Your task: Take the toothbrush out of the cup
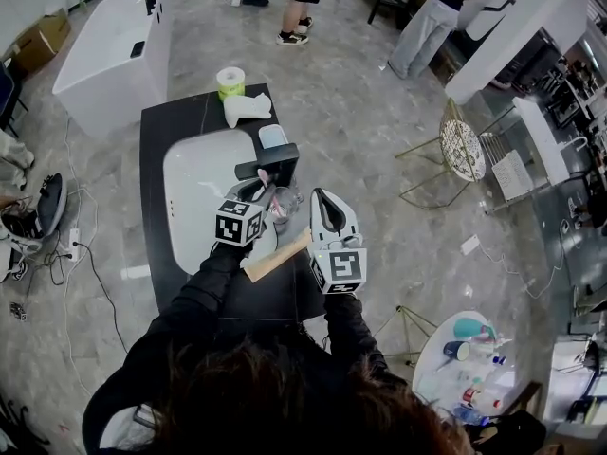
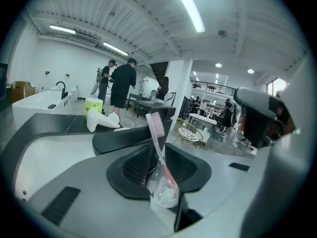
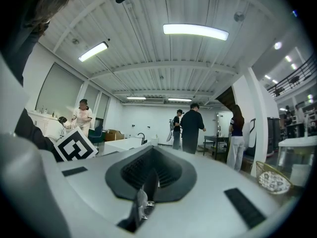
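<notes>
A toothbrush with pink bristles and a clear, pink-striped handle stands between the jaws of my left gripper, bristle head up and beyond the fingertips. Both pads press on its handle. In the head view that gripper reaches over the white sink right beside a clear glass cup; whether the brush's lower end is still inside the cup I cannot tell. My right gripper hovers just right of the cup, jaws shut with nothing between them.
A black faucet rises just behind the cup. A wooden stick lies on the black counter under my hands. A green roll and a white object sit at the far end. People stand beyond.
</notes>
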Available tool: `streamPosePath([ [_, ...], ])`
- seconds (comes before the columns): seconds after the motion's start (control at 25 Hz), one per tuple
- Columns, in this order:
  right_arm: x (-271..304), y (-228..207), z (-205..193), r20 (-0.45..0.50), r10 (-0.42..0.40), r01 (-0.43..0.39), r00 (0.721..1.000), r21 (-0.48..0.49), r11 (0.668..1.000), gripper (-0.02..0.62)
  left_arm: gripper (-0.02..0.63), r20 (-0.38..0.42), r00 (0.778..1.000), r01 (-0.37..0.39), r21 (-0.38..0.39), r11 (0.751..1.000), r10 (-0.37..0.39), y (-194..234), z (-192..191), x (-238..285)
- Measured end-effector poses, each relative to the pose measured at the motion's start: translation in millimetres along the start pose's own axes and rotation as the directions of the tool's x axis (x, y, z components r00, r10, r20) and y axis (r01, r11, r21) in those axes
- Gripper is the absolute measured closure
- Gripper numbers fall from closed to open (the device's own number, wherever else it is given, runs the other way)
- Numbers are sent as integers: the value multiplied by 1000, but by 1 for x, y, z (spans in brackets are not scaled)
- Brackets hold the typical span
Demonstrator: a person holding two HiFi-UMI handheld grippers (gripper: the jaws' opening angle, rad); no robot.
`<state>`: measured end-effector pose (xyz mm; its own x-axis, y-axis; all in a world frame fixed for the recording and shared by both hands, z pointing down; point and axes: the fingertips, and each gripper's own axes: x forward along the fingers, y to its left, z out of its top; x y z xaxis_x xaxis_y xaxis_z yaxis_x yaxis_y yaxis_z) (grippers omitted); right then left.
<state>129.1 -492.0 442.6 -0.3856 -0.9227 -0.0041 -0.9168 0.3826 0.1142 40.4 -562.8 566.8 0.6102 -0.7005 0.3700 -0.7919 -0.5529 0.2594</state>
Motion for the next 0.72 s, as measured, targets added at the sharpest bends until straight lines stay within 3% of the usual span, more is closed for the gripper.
streamPosePath([
  [0.4,-1,4,-3,-6,21,-21,1000,0,1000,591,582,35,999,26,48,999,-28,-14,17,-4],
  [0.72,-1,6,-1,5,31,-31,1000,7,1000,591,586,88,994,60,69,996,-66,-22,36,-22],
])
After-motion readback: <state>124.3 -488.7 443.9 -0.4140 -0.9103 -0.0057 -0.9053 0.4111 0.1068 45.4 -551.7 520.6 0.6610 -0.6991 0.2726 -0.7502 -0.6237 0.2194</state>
